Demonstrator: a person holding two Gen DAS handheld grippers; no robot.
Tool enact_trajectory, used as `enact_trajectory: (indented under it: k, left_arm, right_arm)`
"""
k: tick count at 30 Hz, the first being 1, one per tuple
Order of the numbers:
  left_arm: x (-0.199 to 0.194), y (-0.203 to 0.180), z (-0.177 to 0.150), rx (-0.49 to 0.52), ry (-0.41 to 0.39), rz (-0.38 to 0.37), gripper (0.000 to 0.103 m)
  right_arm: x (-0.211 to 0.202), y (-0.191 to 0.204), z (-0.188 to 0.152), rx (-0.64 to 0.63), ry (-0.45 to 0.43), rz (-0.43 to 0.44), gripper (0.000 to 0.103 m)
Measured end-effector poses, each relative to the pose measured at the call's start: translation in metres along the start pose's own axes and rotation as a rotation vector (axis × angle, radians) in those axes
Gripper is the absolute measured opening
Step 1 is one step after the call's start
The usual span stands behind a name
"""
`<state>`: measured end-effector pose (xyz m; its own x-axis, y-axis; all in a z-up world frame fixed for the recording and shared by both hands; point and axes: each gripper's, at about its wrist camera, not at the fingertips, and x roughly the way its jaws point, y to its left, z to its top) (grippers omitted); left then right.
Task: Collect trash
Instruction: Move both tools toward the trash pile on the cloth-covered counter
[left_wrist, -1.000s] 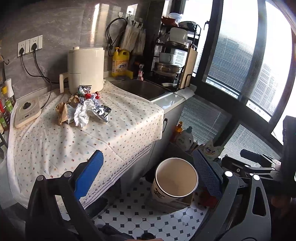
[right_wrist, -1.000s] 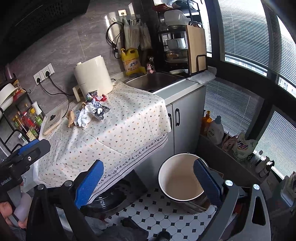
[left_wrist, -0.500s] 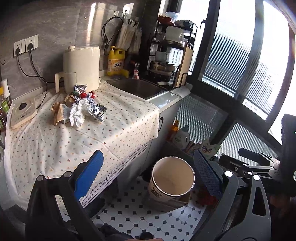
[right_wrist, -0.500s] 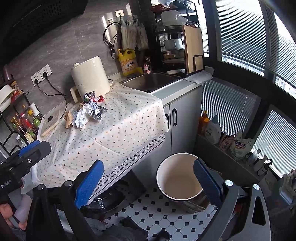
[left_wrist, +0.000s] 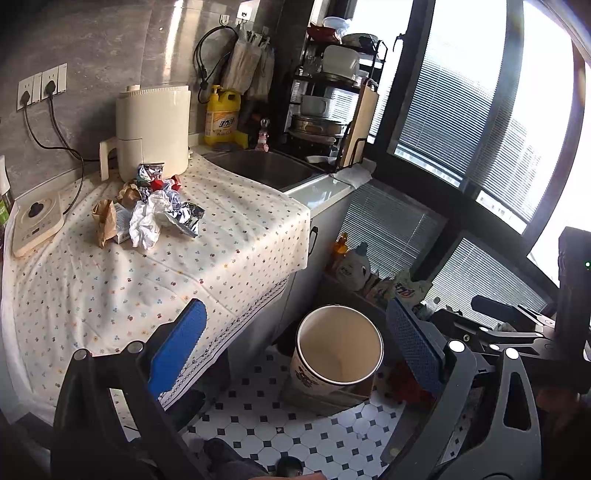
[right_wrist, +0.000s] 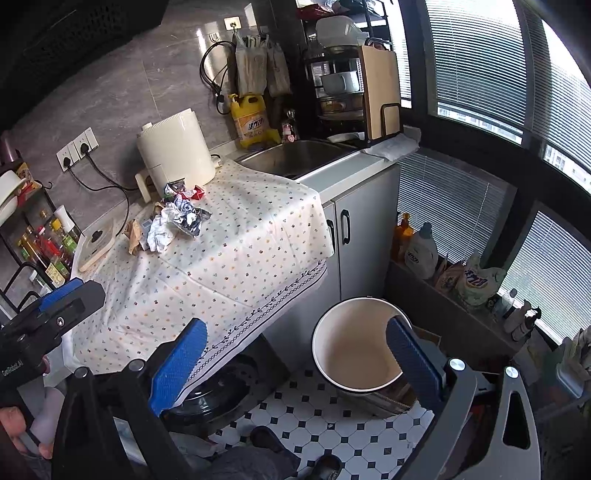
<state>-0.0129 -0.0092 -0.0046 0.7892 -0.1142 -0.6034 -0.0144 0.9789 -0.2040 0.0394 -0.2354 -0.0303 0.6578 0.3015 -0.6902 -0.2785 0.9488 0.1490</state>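
While both grippers, left (left_wrist: 295, 347) and right (right_wrist: 295, 354), hold fingers spread and empty, crumpled trash (left_wrist: 147, 210) lies on the counter (left_wrist: 110, 280) beside an air fryer (left_wrist: 151, 129), above an empty bin (left_wrist: 338, 354).

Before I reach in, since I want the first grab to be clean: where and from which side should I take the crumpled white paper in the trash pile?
Take the white paper by its raised front bulge, coming from above on the open cloth side. It sits at the pile's near edge; the brown bag and foil wrapper crowd its sides.
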Motion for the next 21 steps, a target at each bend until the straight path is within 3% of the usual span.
enact_trajectory:
  k: [9,21]
  left_arm:
    - [0.007,0.022,0.009,-0.020,0.013,0.002,0.097]
    - [0.018,0.084,0.041,-0.088,-0.010,0.049,0.097]
  right_arm:
    - [0.015,0.023,0.014,-0.013,0.024,-0.006,0.095]
    - [0.056,0.083,0.062,-0.088,0.040,0.039,0.095]
